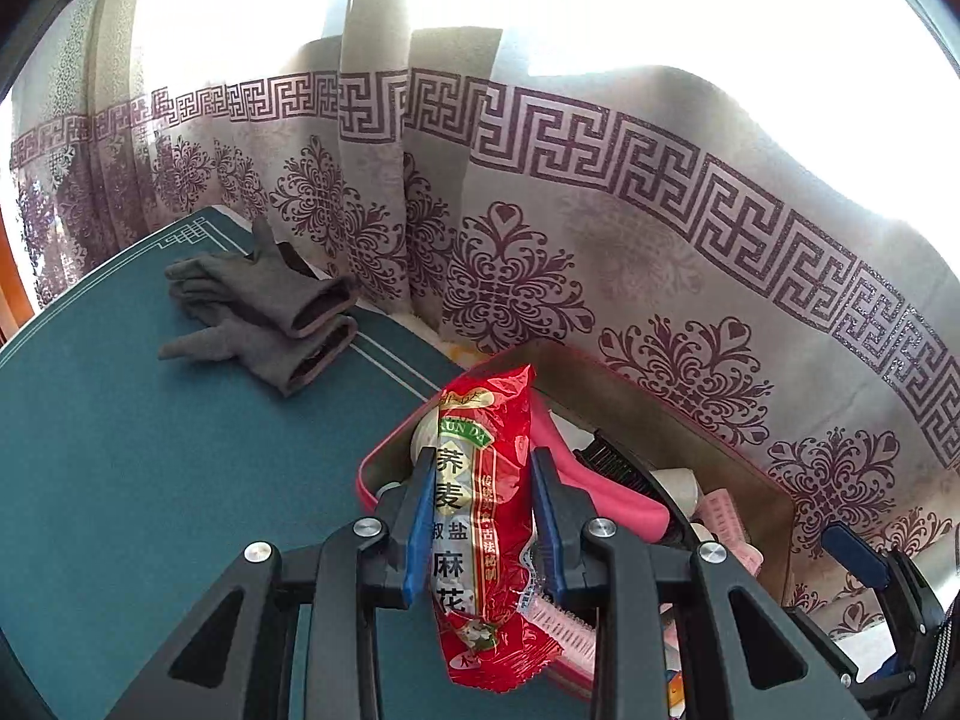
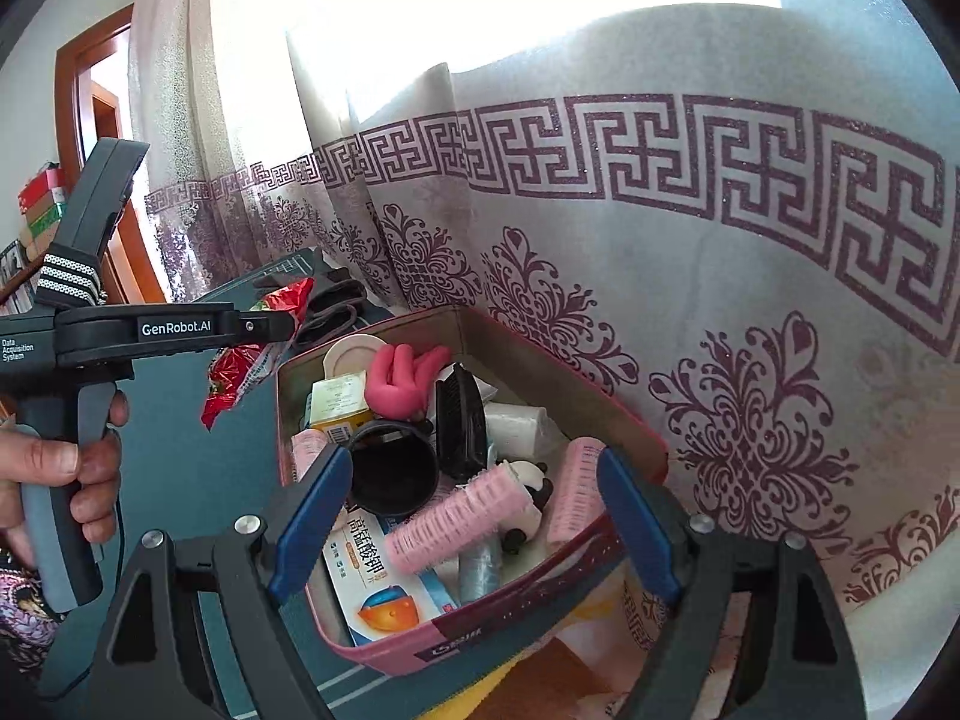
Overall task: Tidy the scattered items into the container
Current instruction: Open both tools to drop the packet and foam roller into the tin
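My left gripper [image 1: 483, 480] is shut on a red snack packet [image 1: 486, 516], its blue pads pressing both sides. The packet hangs over the left corner of the pink container [image 1: 384, 450]. A pair of grey gloves [image 1: 264, 312] lies on the teal mat, far left. In the right wrist view the left gripper [image 2: 288, 324] holds the packet [image 2: 258, 354] just left of the container [image 2: 288, 420], with a person's hand [image 2: 66, 462] on its handle. My right gripper [image 2: 474, 531] is open above the container's near end, pads touching nothing.
The container is crowded with pink hair rollers [image 2: 444, 516], a black cup [image 2: 393, 474], a pink rubber glove [image 2: 408, 378], a black brush [image 2: 459, 420] and a medicine box [image 2: 384, 576]. A patterned curtain [image 2: 660, 240] hangs close behind. The teal mat [image 1: 150, 450] stretches left.
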Motion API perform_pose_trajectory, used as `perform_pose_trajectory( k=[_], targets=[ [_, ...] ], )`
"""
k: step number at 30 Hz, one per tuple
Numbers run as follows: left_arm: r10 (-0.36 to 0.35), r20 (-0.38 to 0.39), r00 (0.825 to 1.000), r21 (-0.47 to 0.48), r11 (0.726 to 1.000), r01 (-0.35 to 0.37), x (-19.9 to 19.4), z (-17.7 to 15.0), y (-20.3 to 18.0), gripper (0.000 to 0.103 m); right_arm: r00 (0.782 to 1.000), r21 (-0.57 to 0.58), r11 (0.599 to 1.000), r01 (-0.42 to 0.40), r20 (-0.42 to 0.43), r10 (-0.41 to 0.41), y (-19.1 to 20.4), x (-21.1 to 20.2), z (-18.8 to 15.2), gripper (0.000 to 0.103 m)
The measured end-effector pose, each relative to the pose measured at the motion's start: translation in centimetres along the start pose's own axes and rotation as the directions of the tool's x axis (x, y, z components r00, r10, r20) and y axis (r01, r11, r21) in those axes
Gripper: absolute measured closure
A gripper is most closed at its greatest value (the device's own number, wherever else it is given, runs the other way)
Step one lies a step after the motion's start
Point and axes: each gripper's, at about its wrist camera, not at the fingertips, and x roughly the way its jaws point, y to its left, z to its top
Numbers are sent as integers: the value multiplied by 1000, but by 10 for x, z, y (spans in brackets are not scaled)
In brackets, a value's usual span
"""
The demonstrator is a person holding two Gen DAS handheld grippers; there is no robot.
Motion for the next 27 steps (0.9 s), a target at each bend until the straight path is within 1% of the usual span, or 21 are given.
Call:
perform_pose_trajectory(
  k=[5, 9, 11, 13, 15, 16, 17, 18, 19, 20, 23, 24, 25, 26, 27],
  targets=[
    [-21, -31, 999, 29, 999, 22, 16, -2, -18, 72, 1000, 33, 999, -13, -10, 13, -8, 3, 0, 16],
    [-87, -55, 995, 43, 995, 89, 25, -3, -28, 72, 1000, 33, 999, -16, -13, 17, -8, 4, -1, 16],
    [-104, -54, 993, 55, 993, 107, 27, -4, -33, 72, 1000, 30, 999, -15, -16, 16, -8, 5, -2, 16],
    [-111, -57, 992, 67, 991, 115, 26, -4, -35, 71, 1000, 28, 999, -16, -19, 16, -7, 6, -2, 16],
    [-101, -47, 994, 67, 992, 104, 22, -4, -33, 71, 1000, 27, 1000, -14, -20, 15, -6, 7, -2, 16],
    [-92, -40, 995, 65, 993, 94, 19, -4, -30, 69, 1000, 26, 1000, -15, -20, 16, -5, 7, -2, 16],
    [-82, -29, 996, 59, 995, 84, 16, -3, -28, 52, 1000, 25, 1000, -16, -20, 16, -4, 7, -1, 16],
    [-69, -9, 998, 50, 996, 70, 11, -3, -24, 29, 1000, 23, 1000, -16, -21, 17, -3, 7, -1, 16],
    [-54, 24, 998, 38, 998, 53, 4, -4, -21, 22, 1000, 20, 1000, -17, -22, 17, -2, 7, -1, 16],
    [-42, 52, 998, 30, 999, 40, -3, -4, -18, 21, 1000, 19, 1000, -19, -24, 19, -1, 7, -1, 16],
    [-15, 90, 996, 23, 1000, 13, -19, -7, -11, 20, 999, 20, 999, -29, -35, 29, 2, 7, -2, 15],
    [10, 101, 995, 22, 1000, -12, -23, -9, -9, 16, 999, 21, 999, -33, -40, 33, 3, 7, -3, 14],
    [42, 109, 993, 20, 999, -44, -27, -11, -7, 10, 998, 23, 999, -36, -45, 37, 5, 7, -3, 13],
    [77, 122, 990, 14, 997, -80, -30, -14, -4, 0, 998, 25, 999, -39, -49, 40, 6, 7, -3, 12],
    [105, 137, 985, 9, 994, -107, -34, -18, -2, 0, 998, 28, 999, -41, -51, 43, 7, 6, -3, 9]
  ],
)
